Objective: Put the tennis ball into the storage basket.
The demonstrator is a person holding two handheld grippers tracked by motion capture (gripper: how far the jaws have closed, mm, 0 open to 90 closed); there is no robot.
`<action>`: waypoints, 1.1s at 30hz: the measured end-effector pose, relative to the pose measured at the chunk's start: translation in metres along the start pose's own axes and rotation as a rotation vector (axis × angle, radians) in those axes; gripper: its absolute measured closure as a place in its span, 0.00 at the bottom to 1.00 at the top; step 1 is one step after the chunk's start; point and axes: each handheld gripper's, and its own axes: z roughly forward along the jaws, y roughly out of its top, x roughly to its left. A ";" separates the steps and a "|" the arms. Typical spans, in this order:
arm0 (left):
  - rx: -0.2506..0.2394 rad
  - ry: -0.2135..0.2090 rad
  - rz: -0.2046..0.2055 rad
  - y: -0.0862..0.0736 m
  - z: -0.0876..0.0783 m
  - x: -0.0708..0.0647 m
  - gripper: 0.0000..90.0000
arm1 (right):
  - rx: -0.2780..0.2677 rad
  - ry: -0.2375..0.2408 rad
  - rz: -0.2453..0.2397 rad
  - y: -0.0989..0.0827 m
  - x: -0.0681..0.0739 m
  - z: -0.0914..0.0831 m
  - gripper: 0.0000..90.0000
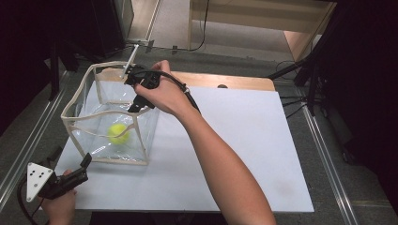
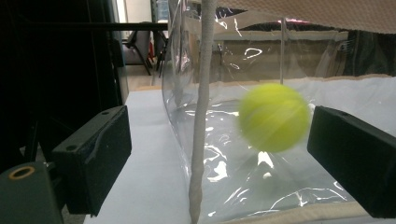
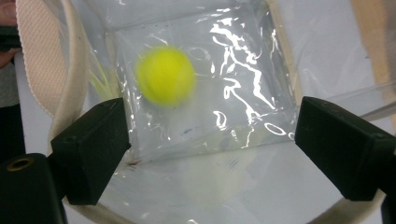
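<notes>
Tennis ball [image 1: 118, 133] is seen blurred inside clear bag [image 1: 75, 101], low, straight below R gripper [image 1: 141, 91], whose jaws are spread wide w/ nothing held. L gripper [image 1: 77, 171], also open and empty, is parked outside bag's near corner, level w/ ball.

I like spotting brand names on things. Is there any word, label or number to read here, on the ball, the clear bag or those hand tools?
No readable text anywhere.
Ball: blurred, no print made out.
Clear bag: plain film and cream trim, no label.
Left gripper: its grey plate bears dark dots, no letters.
Right gripper: black, unmarked.
</notes>
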 end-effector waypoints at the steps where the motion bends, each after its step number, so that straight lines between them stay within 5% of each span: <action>1: 0.000 0.000 0.000 0.000 0.000 0.000 0.08 | -0.005 -0.013 -0.001 0.000 0.000 -0.001 0.04; 18: 0.003 0.001 0.003 0.000 0.000 -0.001 0.08 | -0.065 -0.053 0.013 -0.013 0.009 -0.034 0.00; 33: 0.009 0.003 0.013 0.000 0.000 -0.001 0.08 | -0.075 -0.056 0.032 -0.040 0.011 -0.042 0.00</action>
